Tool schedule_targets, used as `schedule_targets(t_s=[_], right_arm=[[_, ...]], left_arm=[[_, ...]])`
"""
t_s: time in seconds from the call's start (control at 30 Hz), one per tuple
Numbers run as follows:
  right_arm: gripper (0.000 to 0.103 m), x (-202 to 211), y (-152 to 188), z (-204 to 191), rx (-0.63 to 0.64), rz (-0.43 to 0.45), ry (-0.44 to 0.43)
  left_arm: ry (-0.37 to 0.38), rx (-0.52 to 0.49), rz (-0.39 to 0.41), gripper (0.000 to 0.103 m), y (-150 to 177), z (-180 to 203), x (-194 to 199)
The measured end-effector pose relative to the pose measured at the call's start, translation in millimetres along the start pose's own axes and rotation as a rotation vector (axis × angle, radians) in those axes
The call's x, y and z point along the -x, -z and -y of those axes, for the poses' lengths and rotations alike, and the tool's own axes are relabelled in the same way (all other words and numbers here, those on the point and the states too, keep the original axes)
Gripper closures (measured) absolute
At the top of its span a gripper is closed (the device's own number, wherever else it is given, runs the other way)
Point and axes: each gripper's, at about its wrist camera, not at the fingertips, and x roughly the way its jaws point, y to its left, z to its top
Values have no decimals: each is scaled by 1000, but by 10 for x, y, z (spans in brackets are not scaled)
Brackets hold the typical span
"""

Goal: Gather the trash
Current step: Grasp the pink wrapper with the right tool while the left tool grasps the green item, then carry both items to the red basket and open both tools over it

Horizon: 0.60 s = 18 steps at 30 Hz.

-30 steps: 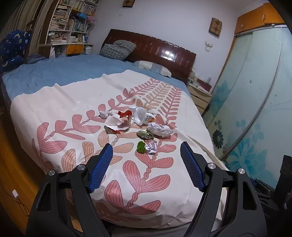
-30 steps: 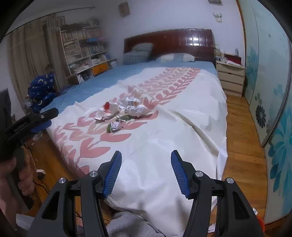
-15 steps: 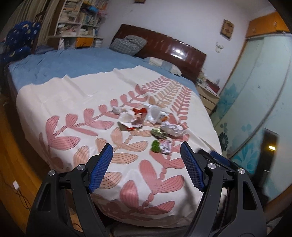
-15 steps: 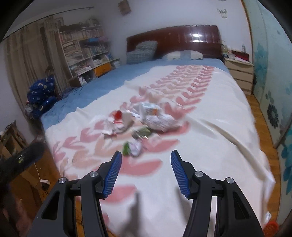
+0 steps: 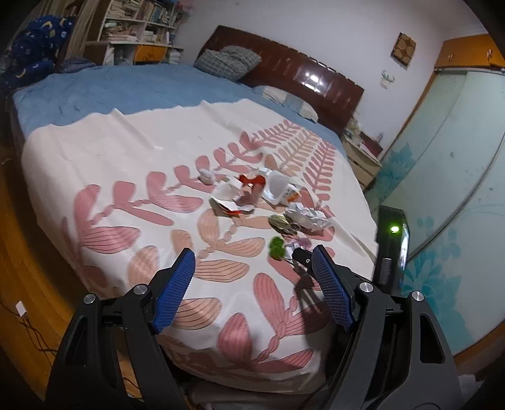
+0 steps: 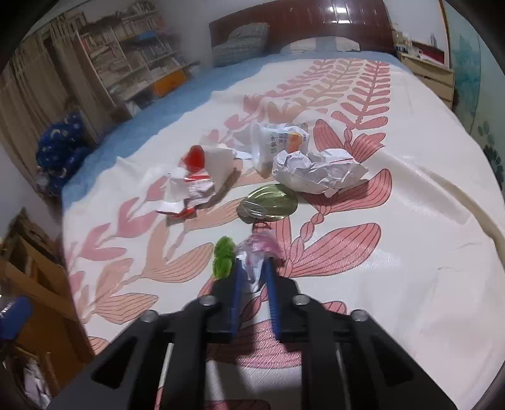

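A heap of trash lies on the bedspread (image 6: 410, 220): a crumpled white paper ball (image 6: 315, 170), a white plastic pouch (image 6: 281, 142), a torn red-and-white wrapper (image 6: 192, 189), a greenish foil wrapper (image 6: 268, 205), a green scrap (image 6: 224, 257) and a clear pink-tinted wrapper (image 6: 255, 252). My right gripper (image 6: 252, 268) is shut on the pink-tinted wrapper, resting on the bed. My left gripper (image 5: 252, 268) is open and empty, held above the bed's near part; the heap (image 5: 271, 202) lies ahead of it and the right gripper's tip (image 5: 301, 255) shows by its right finger.
The bed has a dark wooden headboard (image 5: 300, 72) and pillows (image 5: 227, 61) at the far end. Bookshelves (image 5: 132, 28) stand at the left, a nightstand (image 5: 363, 157) and sliding wardrobe doors (image 5: 457, 157) at the right. Wooden floor surrounds the bed.
My right gripper moved forward to the heap and closed on the pink-tinted wrapper. My left gripper drifted left, staying open; the right gripper's tip came into its view.
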Motion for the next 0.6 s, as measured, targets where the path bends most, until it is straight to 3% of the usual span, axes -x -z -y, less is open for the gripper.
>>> schedule_targets(t_s=[0.1,0.2,0.43,0.57,0.6], right_arm=[[91,224,61,152,-34,15,-22],[91,510,89,428,-125,65,-55],[91,958,272,813,-206,91,-87],[91,1052,368,938,-208,70,-102],[91,1059,382,978,-215,64,-104]], left_arm=[[35,-18,-57,27,-6,110,-276],[11,-38,-114,27,-4,210,-618],[62,78,-196,30,12,293,-1271],[-7,64,-254,80,58,388,-1576],[-26,77,-249,87,70,378,-1611]])
